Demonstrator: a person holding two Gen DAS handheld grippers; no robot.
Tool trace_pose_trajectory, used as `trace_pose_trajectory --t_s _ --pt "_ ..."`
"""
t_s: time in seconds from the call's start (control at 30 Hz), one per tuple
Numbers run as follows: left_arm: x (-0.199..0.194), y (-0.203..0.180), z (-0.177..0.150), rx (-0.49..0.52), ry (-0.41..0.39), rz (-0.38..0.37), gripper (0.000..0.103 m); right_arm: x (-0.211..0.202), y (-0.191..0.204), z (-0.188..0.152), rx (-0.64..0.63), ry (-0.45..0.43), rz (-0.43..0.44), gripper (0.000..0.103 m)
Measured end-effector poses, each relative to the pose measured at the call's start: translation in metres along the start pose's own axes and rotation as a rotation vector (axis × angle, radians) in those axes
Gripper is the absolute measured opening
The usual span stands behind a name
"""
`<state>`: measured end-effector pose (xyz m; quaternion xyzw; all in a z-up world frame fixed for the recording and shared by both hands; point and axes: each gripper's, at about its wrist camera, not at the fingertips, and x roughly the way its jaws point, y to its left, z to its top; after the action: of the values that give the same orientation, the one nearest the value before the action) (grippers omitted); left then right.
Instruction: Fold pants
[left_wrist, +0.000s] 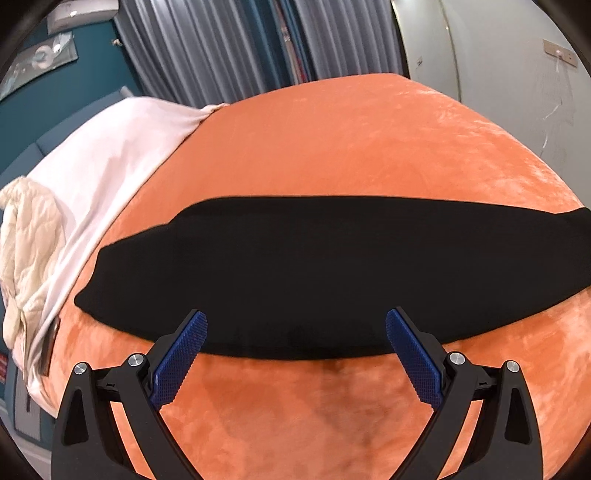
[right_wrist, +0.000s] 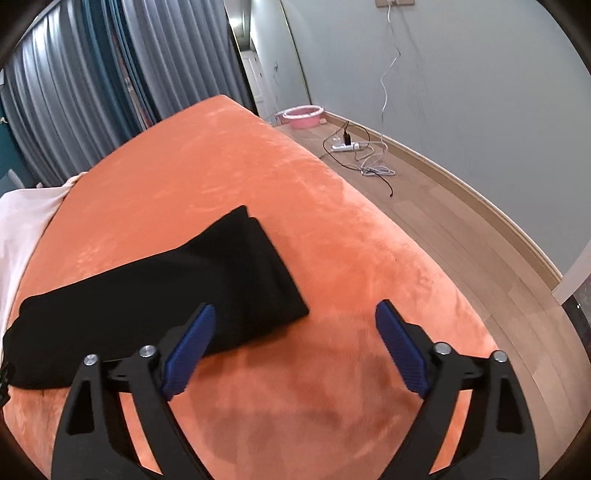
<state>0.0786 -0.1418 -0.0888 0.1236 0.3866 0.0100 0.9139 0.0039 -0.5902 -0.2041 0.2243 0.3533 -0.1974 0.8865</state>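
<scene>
Black pants (left_wrist: 314, 273) lie flat in a long band across an orange bed cover (left_wrist: 332, 147). My left gripper (left_wrist: 295, 325) is open and empty, hovering over the near long edge of the pants. In the right wrist view the pants (right_wrist: 166, 295) reach from the left to an end near the middle. My right gripper (right_wrist: 295, 314) is open and empty, just above the cover (right_wrist: 332, 258) by that near right end; its left finger overlaps the pants' edge.
A white sheet (left_wrist: 110, 166) and a cream quilted jacket (left_wrist: 26, 251) lie at the bed's left. Grey curtains (left_wrist: 207, 48) hang behind. In the right wrist view the bed's right edge drops to a wooden floor (right_wrist: 461, 236) with a power strip and cables (right_wrist: 347, 146) and a pink basin (right_wrist: 301, 116).
</scene>
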Motion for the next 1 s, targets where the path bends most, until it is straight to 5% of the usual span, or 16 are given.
trace_pose_trajectory --t_s 0.17,0.23,0.3,0.43,0.57,0.8,1.0 --pt "0.012 0.029 -0.009 -0.033 0.011 0.033 0.096 0.039 -0.004 0.002 0.065 0.085 0.092 0.088" --pt "0.018 0.042 -0.012 -0.064 0.03 0.039 0.096 0.044 0.003 0.0 0.036 0.062 0.064 0.088" --pt "0.022 0.058 -0.016 -0.104 0.044 0.041 0.096 0.046 0.011 -0.001 -0.001 0.053 0.03 0.076" --pt "0.032 0.081 -0.02 -0.156 0.057 0.032 0.096 0.049 0.014 0.004 0.044 0.077 0.138 0.02" --pt "0.047 0.115 -0.025 -0.201 0.072 0.019 0.096 0.026 0.042 0.012 0.131 0.045 0.276 0.02" --pt "0.061 0.2 -0.028 -0.277 0.046 0.024 0.096 -0.005 0.209 0.0 0.017 0.091 0.574 0.02" --pt "0.071 0.284 -0.038 -0.371 0.035 0.027 0.096 0.006 0.375 -0.064 -0.21 0.206 0.648 0.02"
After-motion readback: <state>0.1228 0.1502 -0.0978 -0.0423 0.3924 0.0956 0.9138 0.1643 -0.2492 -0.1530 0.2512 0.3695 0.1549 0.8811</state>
